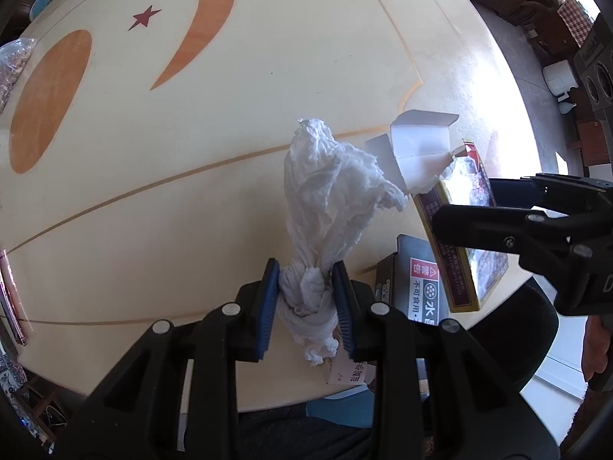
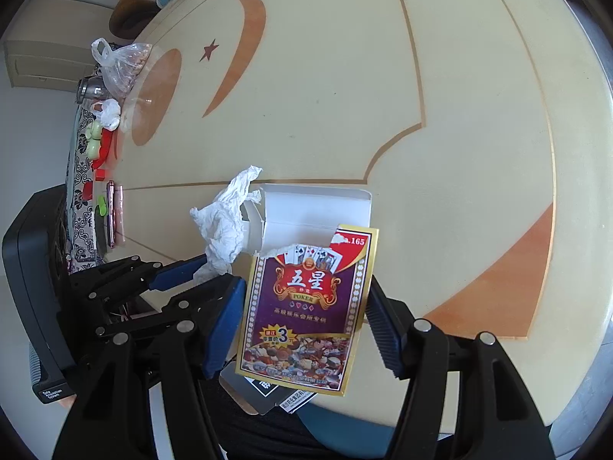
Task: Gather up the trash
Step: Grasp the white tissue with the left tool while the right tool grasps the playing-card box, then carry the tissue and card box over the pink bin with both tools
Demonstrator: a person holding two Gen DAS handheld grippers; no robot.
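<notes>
Crumpled tissue: pinched in left gripper, just left of card box. Card box: torn-open, clamped between right gripper pads, above table.

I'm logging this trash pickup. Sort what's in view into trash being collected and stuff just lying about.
Part of the job:
- crumpled tissue, clamped in the left gripper
- opened poker card box, between the fingers of the right gripper
- black carton with a warning label, on the table edge, probably trash

Lying about:
- plastic bag
- pink pen
- round table
</notes>
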